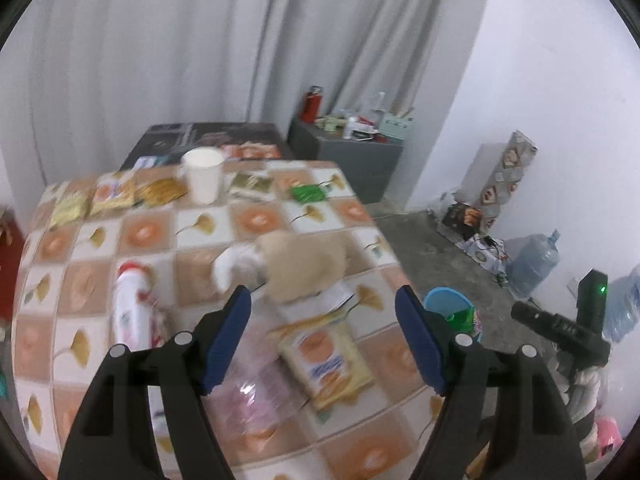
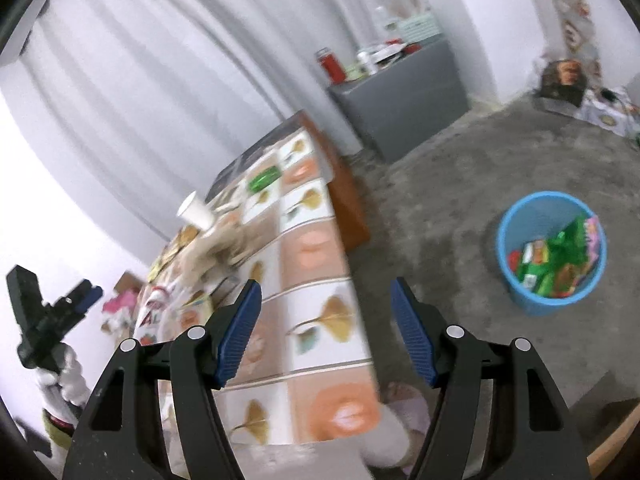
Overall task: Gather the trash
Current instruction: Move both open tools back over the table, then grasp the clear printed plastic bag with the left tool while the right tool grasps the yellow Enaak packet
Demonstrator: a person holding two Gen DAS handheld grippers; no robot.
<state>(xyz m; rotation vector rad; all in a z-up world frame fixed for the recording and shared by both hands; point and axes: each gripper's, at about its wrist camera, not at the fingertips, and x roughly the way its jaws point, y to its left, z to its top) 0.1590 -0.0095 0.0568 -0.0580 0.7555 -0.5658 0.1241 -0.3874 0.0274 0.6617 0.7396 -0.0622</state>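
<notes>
Well, both hand-held grippers hang above the counter (image 1: pixel 208 236), tilted downward, jaws spread wide with nothing between the blue pads. The left hand-held gripper (image 1: pixel 324 344) looks over the counter's near part; the right hand-held gripper (image 2: pixel 326 332) sits over the counter's edge, its view rolled so the counter runs off slantwise. Each shows in the other's view, held by a white-gloved hand (image 2: pixel 66 376).

Trash is strewn on the checked cloth. A snack packet (image 1: pixel 330 364), cream and orange with blue lettering too blurred to read, lies flat just past the left pads, its long axis running toward the counter's near right corner. A white bottle (image 1: pixel 130 308) with a red end lies on its side left of the packet, long axis pointing away toward the far side of the counter. A beige crumpled wad (image 1: pixel 308 264) lies beyond the packet. A white cup (image 1: pixel 203 174) stands upright at the counter's far side, with yellow packets (image 1: pixel 108 196) to its left and a green packet (image 1: pixel 307 193) to its right.

On the floor right of the counter stands a blue bin (image 2: pixel 550 252) holding green and red wrappers.
</notes>
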